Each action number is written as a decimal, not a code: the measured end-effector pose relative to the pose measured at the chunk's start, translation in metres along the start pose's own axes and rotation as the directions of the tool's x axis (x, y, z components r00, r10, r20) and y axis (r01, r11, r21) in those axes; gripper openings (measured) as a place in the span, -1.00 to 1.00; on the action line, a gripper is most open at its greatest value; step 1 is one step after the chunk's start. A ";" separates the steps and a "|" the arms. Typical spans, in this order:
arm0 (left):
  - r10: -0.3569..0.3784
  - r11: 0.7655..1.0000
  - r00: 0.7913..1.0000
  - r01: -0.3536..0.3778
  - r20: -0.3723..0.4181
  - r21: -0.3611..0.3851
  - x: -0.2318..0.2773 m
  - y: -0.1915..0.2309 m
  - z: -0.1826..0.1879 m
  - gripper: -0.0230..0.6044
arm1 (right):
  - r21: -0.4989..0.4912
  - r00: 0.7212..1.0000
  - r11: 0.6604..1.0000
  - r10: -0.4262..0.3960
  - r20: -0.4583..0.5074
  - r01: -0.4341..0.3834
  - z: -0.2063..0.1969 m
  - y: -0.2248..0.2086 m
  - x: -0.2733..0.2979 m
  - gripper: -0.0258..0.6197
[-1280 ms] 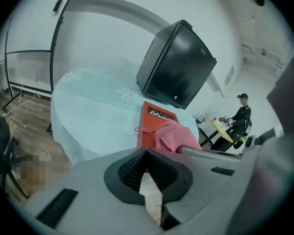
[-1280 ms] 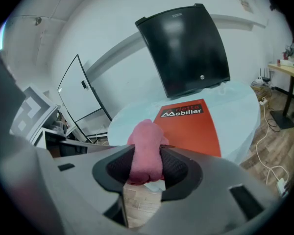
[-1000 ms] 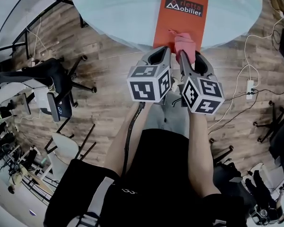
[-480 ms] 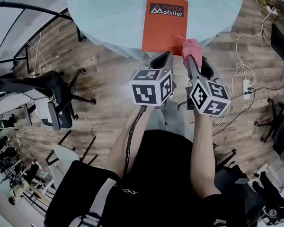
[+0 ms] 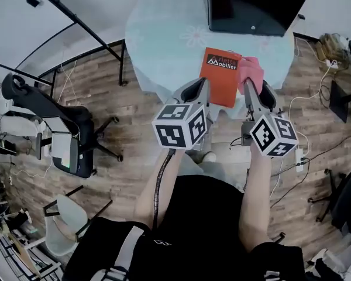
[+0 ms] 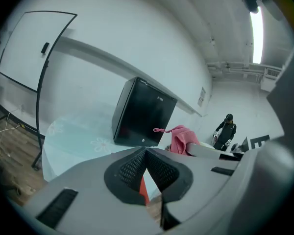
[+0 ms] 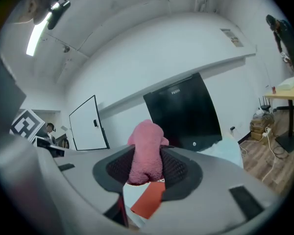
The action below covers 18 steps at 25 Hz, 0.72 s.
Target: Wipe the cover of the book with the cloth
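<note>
An orange book with a dark title strip lies on the near edge of the round pale table. My right gripper is shut on a pink cloth, held up beside the book's right edge; the cloth fills the jaws in the right gripper view, with the book below. My left gripper hangs at the book's near left corner, its jaws closed together with nothing between them. In the left gripper view a sliver of orange book shows under the gripper.
A black monitor stands at the back of the table. An office chair sits to the left on the wooden floor, cables and a power strip to the right. A whiteboard frame stands far left.
Both grippers have lifted up and pulled back from the book, and the view has risen. The cloth came off the cover and now hangs beside the book's right edge.
</note>
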<state>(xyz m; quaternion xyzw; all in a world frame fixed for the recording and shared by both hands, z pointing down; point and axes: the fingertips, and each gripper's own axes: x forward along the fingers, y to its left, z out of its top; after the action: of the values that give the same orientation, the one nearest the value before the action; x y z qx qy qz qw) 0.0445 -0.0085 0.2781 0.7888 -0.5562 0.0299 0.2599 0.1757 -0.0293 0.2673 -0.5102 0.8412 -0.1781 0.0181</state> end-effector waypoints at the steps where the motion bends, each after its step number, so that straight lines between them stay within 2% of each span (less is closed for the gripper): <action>1: -0.001 1.000 0.999 0.001 0.032 0.003 -0.005 -0.003 0.013 -0.89 | -0.010 1.000 1.000 0.008 0.022 -0.007 0.014 0.004 -0.001 -0.44; 5: -0.019 0.999 0.990 0.015 0.141 0.031 -0.020 -0.013 0.056 -0.89 | -0.063 0.991 0.997 0.050 0.123 -0.042 0.061 0.024 -0.009 -0.45; 8: -0.034 0.999 0.982 0.027 0.185 0.040 -0.025 -0.019 0.070 -0.89 | -0.105 0.992 0.994 0.050 0.113 -0.039 0.068 0.031 -0.011 -0.46; 11: -0.055 0.997 0.980 0.044 0.189 0.063 -0.023 -0.027 0.075 -0.89 | -0.104 0.996 0.994 0.031 0.084 -0.022 0.066 0.025 -0.013 -0.46; 18: -0.093 0.993 0.982 0.080 0.166 0.082 -0.005 -0.045 0.078 -0.89 | -0.134 0.992 0.991 0.028 0.122 -0.012 0.084 0.019 -0.020 -0.46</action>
<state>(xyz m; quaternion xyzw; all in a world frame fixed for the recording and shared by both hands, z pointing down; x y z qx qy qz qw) 0.0636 -0.0277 0.1920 0.8212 -0.5398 -0.0280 0.1829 0.1871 -0.0280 0.1795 -0.5118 0.8536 -0.0894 0.0379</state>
